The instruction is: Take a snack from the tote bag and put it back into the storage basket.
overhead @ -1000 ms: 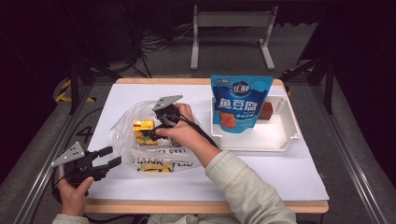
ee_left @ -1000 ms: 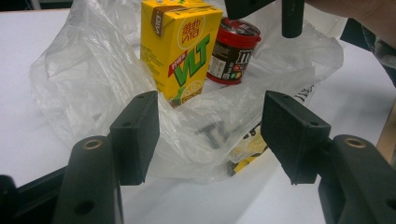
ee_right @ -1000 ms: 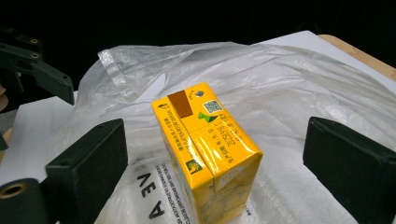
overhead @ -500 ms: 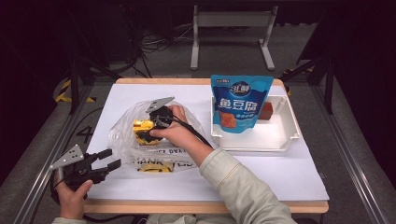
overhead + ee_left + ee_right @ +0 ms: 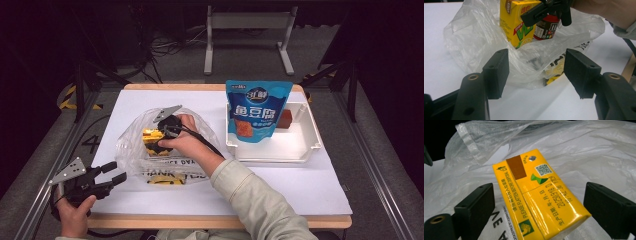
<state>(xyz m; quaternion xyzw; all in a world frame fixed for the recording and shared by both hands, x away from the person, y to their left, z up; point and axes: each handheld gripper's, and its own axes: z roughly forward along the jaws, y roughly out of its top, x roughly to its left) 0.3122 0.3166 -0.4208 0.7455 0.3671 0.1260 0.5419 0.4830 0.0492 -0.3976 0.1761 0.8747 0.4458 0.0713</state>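
- Nearest the person, the left tongs (image 5: pixel 111 174) hover at the tabletop's (image 5: pixel 300 185) front left corner, jaws spread apart with nothing between them — they point at the bag (image 5: pixel 474 42) from just short of it.
- The clear plastic bag lies crumpled on the white tabletop, left of centre; black print on its near side reads "THANK YOU", with a yellow patch beside it.
- Inside the bag stands a yellow carton (image 5: pixel 539 200), and just beside it a dark jar (image 5: pixel 546 28) with a red lid and an "m&m's" label.
- The right tongs (image 5: pixel 161 131) are down in the bag's mouth at the carton. In the right gripper view the jaws stand released either side of the carton, a gap at each pad — not gripping it.
- The carton's top carries "PLEASE FLATTEN BEFORE DISPOSAL", a brown strip, a QR code and a printed date; its face shows a large green "V".
- Loose plastic folds crowd around the carton and rise behind it.
- Farther right, well apart from the bag, a white tray (image 5: pixel 305 150) holds an upright blue pouch (image 5: pixel 256 111) with white Chinese lettering, and a small brown block (image 5: pixel 285 119) behind it.
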